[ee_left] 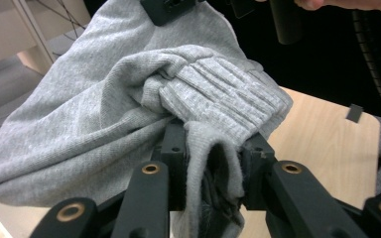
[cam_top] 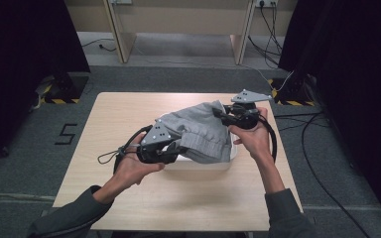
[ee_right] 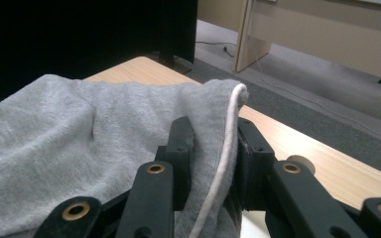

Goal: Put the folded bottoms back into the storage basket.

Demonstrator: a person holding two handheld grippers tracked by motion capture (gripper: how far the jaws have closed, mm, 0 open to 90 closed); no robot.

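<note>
Room: grey carpeted floor [cam_top: 25,148] around the table, dark curtains to both sides, pale wooden furniture legs at the far wall, cables trailing on the floor beyond the table's far right corner.
Table: light wood table [cam_top: 178,198] with rounded corners; a black mark shaped like a 5 lies on the floor off its left edge.
Garment: grey knitted garment [cam_top: 198,130], lifted above the middle of the table and stretched between the two claws; its ribbed band hangs toward the table's near side, bunched in folds.
White thing: a white object [cam_top: 198,164] sits on the table directly under the garment, mostly covered; what it is cannot be told.
Left claw: left claw [cam_top: 174,148] held at the garment's near-left end, above the table's middle; in the left gripper view [ee_left: 213,158] its jaws are pressed together on a fold of the garment just below the ribbed band, cloth spilling down between them.
Right claw: right claw [cam_top: 223,115] at the garment's far-right end, toward the table's far right edge; in the right gripper view [ee_right: 213,144] its jaws pinch the garment's edge, where a white seam line runs down between them.
Hands: left hand [cam_top: 131,168] grips its gripper from below at the garment's left; right hand [cam_top: 253,139] holds its gripper at the garment's right. Both sleeves are dark grey.
Garment height: its middle sags toward the white object; whether they touch cannot be told.
</note>
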